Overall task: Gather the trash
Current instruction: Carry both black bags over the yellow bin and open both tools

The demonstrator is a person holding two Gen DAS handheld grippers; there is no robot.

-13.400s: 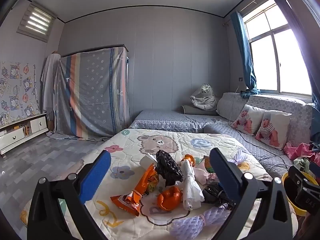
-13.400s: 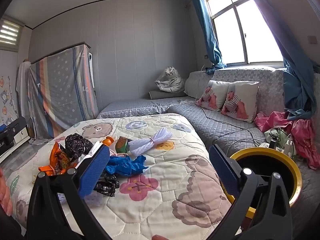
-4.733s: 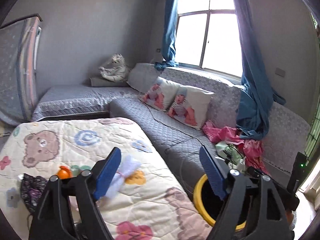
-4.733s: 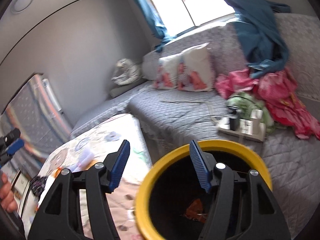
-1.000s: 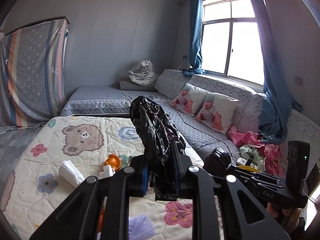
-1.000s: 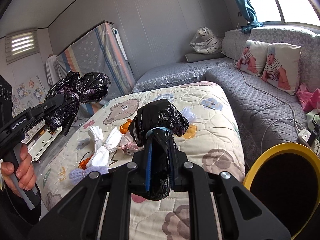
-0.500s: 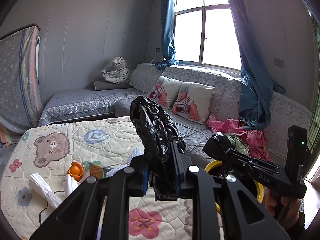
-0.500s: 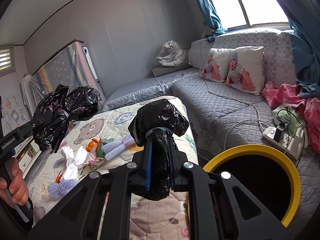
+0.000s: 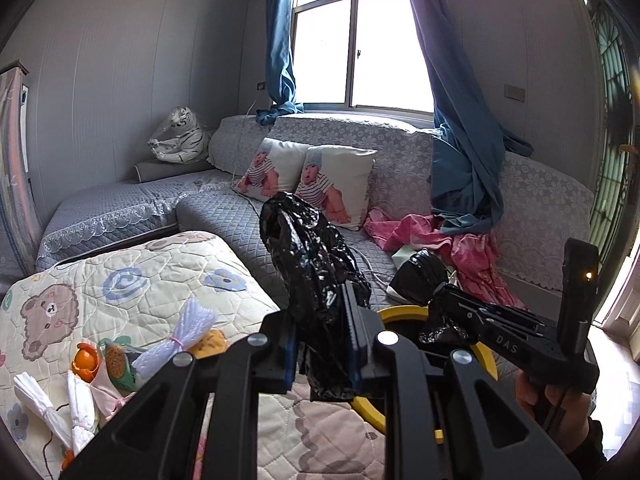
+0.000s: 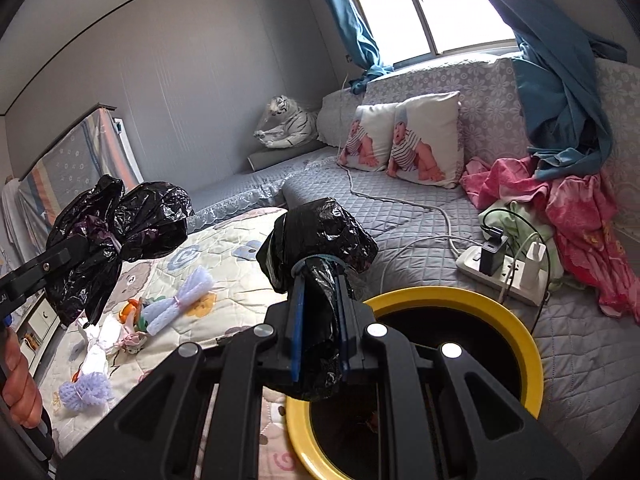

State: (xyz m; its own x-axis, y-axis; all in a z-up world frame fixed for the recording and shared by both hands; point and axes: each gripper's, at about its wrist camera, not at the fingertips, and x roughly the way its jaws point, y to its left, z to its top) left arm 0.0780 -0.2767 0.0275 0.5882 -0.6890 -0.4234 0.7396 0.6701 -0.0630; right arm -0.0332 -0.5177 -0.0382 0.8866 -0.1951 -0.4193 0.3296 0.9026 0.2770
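A: Right wrist view: our right hand-held gripper [image 10: 318, 312] is clenched on a black bag [image 10: 320, 236] above the yellow bin [image 10: 516, 320].

B: And our left hand-held gripper [image 9: 322, 336] grips another black bag [image 9: 310, 248], near it.

Right tongs [image 10: 319, 320] clamp black bag [image 10: 318, 240]; yellow bin [image 10: 532, 364] beneath

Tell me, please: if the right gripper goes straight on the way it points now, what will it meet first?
Probably the grey quilted sofa seat. The right gripper, shut on a black bag, points over the yellow bin's opening. Depth is unclear.
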